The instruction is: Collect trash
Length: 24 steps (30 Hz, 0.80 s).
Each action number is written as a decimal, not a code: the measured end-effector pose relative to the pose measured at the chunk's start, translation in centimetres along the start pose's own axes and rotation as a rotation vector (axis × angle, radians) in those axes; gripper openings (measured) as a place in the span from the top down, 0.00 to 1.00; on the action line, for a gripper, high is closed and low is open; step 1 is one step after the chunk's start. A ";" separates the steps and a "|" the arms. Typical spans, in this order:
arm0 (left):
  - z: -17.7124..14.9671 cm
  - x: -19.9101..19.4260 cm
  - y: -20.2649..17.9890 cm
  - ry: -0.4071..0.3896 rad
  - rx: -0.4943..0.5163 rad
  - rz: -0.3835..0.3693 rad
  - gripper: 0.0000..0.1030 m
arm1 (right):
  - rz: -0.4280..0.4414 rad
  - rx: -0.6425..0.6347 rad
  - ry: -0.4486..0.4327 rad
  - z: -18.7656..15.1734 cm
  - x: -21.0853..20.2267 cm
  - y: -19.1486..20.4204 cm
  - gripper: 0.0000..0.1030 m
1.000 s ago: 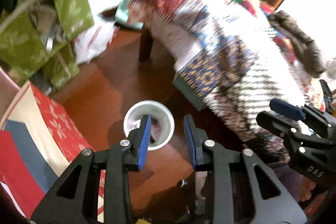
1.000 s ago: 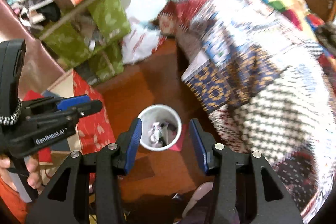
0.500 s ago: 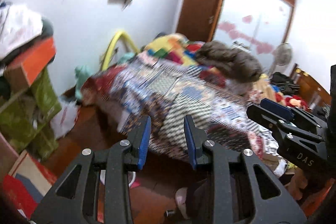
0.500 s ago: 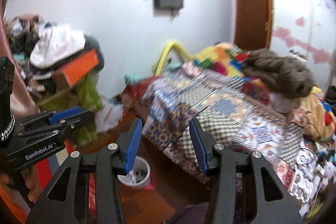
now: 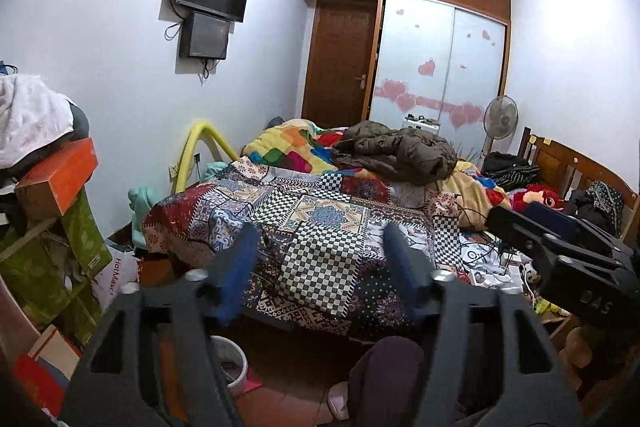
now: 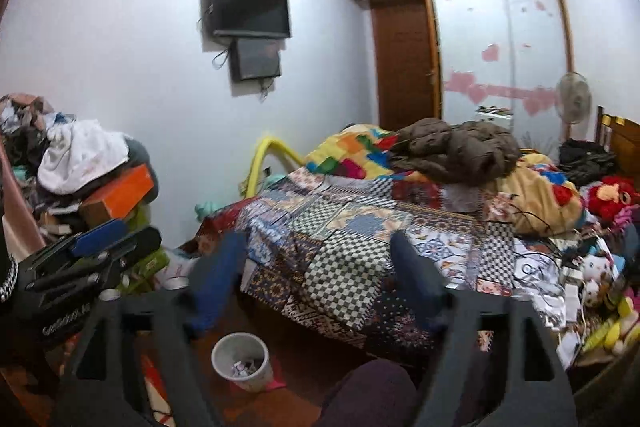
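Note:
A white waste bin (image 6: 241, 361) with scraps inside stands on the wooden floor by the bed's foot; its rim shows low in the left wrist view (image 5: 235, 363). My left gripper (image 5: 318, 267) is open and empty, raised and facing the bed. My right gripper (image 6: 316, 267) is open and empty, also raised above the bin. Each gripper shows in the other's view, the right one (image 5: 560, 259) and the left one (image 6: 92, 255).
A bed with a patchwork quilt (image 5: 320, 219), a brown jacket (image 6: 456, 151) and clutter of cables and toys (image 6: 592, 279) at its right. Stacked boxes and clothes (image 5: 44, 187) at left. A wall TV (image 6: 250, 7), wardrobe (image 5: 436, 67) and fan (image 5: 500, 115) behind.
Both grippers tilted up from looking down at the bin on the floor to facing the bed and room. The jaws of both have spread wider.

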State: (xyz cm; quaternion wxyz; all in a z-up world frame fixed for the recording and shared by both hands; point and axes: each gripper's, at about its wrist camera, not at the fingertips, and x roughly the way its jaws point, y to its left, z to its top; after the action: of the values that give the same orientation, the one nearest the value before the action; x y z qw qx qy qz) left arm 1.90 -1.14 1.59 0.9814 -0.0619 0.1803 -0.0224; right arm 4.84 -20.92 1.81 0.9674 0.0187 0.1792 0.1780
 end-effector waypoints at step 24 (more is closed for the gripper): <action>-1.6 -1.1 1.6 0.003 -0.019 0.029 0.07 | -0.155 -0.011 -0.045 -0.9 -2.2 0.8 0.00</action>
State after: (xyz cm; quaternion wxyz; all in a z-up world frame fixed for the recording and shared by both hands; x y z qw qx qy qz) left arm 0.35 0.38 0.32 0.9808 -0.0684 0.1827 -0.0068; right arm 2.38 -20.96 1.77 0.9821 0.0033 0.1575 0.1032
